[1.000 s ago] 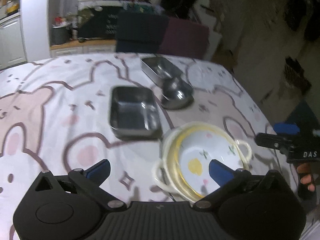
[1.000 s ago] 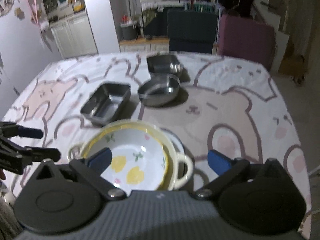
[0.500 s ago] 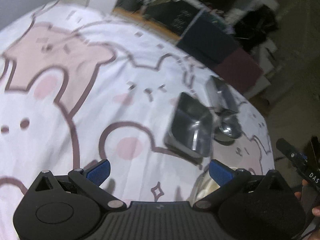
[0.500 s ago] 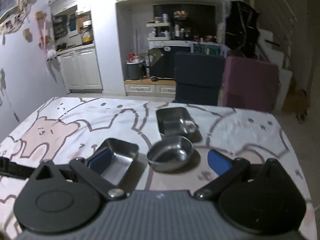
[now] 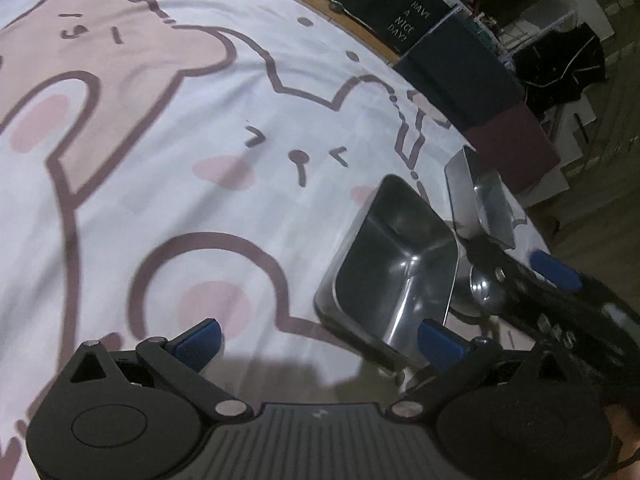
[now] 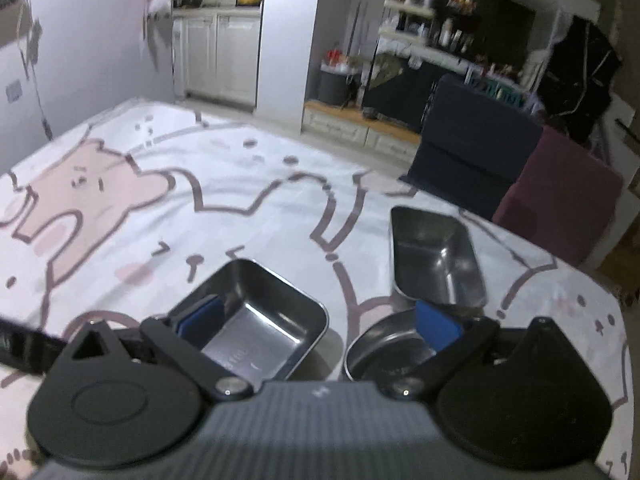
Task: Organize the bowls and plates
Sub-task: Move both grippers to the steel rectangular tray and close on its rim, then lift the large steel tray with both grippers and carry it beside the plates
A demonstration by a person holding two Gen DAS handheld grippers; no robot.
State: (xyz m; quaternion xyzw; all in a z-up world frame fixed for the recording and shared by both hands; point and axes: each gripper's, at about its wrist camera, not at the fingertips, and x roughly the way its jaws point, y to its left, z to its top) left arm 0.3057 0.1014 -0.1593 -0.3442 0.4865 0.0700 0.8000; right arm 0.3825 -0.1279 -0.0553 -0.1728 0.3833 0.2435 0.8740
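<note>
A square steel tray (image 6: 260, 328) sits on the bear-print cloth, just ahead of my right gripper (image 6: 318, 322), which is open and empty. A round steel bowl (image 6: 384, 350) lies right of it, under the right finger. A second steel tray (image 6: 436, 256) lies farther back. In the left wrist view the square tray (image 5: 394, 264) is ahead and right of my open, empty left gripper (image 5: 320, 342). The far tray (image 5: 480, 200) and part of the bowl (image 5: 480, 284) show behind my right gripper's arm (image 5: 552, 292).
The bear-print tablecloth (image 5: 180, 152) covers the table's left side. A dark blue chair (image 6: 472, 148) and a maroon chair (image 6: 560, 196) stand at the far edge. Kitchen cabinets (image 6: 216, 56) and shelves stand behind.
Both grippers moved up and away from the yellow-rimmed ceramic bowls, which have left view. The right one now hovers over the steel tray and bowl; the left swung leftward.
</note>
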